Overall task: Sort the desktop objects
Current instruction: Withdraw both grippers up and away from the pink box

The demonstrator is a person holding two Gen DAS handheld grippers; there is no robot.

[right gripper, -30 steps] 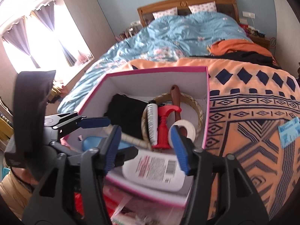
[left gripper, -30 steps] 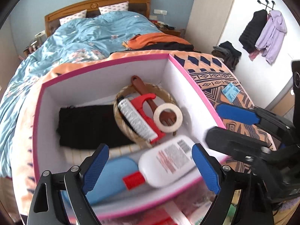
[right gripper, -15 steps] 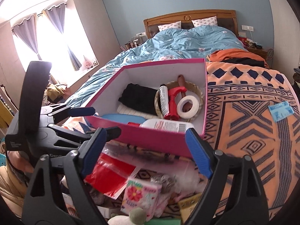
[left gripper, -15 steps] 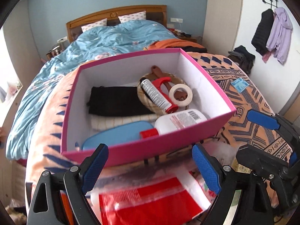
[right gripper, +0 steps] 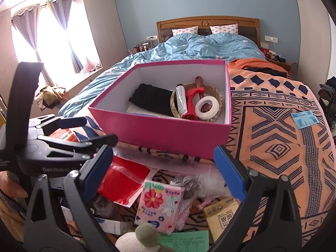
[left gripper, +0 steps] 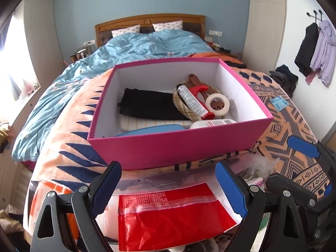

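Pink box (left gripper: 180, 147), open-topped, resting on the orange patterned blanket (right gripper: 279, 138) at the foot of the bed; it already holds a black folded cloth (left gripper: 149, 106), a roll of white tape (left gripper: 217, 105), a red-handled lint roller (left gripper: 192, 101) lying in a woven ring (left gripper: 180, 105), a white bottle (left gripper: 212, 123) and a blue flat item (left gripper: 151, 129) whose identity the near wall hides. Unsorted objects lie in a heap in front of the box: a red-and-clear plastic bag (left gripper: 172, 216), a floral tissue pack (right gripper: 160, 204), a yellow packet (right gripper: 222, 218), a green paper sheet (right gripper: 184, 241) and a soft toy (right gripper: 145, 236).

Left gripper (left gripper: 168, 189): fingers spread wide, empty, poised over the red bag. Right gripper (right gripper: 163, 170): fingers likewise apart and empty, above the tissue pack.

Hazards, as judged from this layout:
- The red bag is thin and slippery; a pinch on one layer would probably let it slide out or drag neighbouring items along.
- The bag's far edge appears to run under the blanket fold at the box front, so a pull could catch there.
- The two grippers sit close together; simultaneous reaches into the heap risk collision.
- The box's right half is crowded; an item dropped there may perch on the roller or tape and tip out.
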